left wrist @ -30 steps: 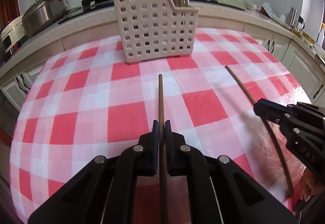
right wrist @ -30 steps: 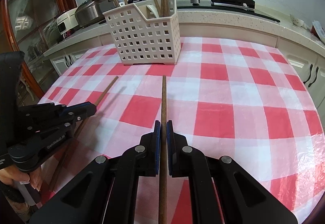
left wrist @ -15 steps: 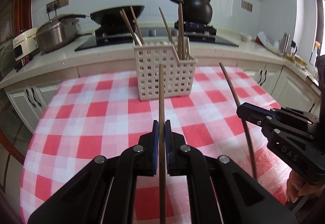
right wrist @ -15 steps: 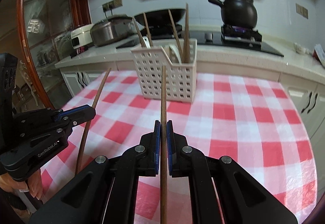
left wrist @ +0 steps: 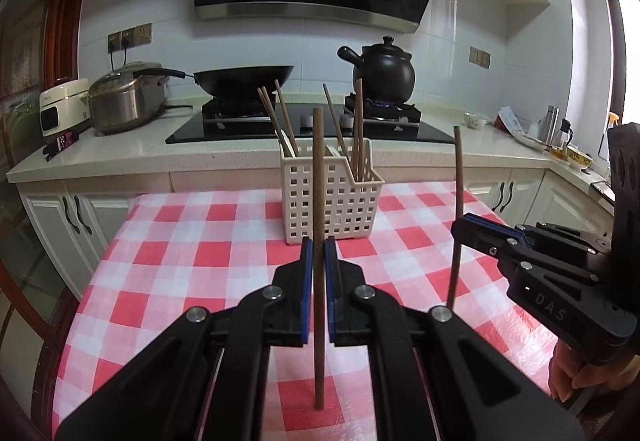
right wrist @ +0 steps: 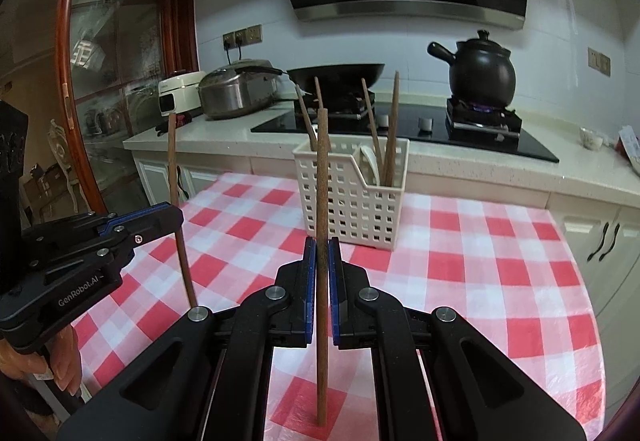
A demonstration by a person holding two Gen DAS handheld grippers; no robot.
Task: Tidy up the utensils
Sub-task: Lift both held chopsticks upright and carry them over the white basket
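Observation:
My left gripper (left wrist: 319,241) is shut on a brown chopstick (left wrist: 319,177), held upright above the red-checked tablecloth (left wrist: 180,253). My right gripper (right wrist: 321,241) is likewise shut on a second brown chopstick (right wrist: 321,169). Each gripper shows in the other's view: the right gripper (left wrist: 458,227) with its chopstick (left wrist: 459,169), the left gripper (right wrist: 178,215) with its chopstick (right wrist: 173,161). The white lattice utensil basket (left wrist: 352,209) (right wrist: 360,209) stands at the table's far side, beyond both grippers, with several chopsticks and a white spoon (right wrist: 370,161) in it.
Behind the table runs a counter (left wrist: 120,157) with a hob, a black wok (left wrist: 244,79), a black clay pot (left wrist: 382,75), a steel pressure cooker (left wrist: 126,97) and a white rice cooker (left wrist: 64,107). A person's hand (right wrist: 60,361) grips the left handle.
Both grippers have risen and tilted up with their chopsticks, which have come off the cloth and now stand upright. The basket looks farther and lower in both views.

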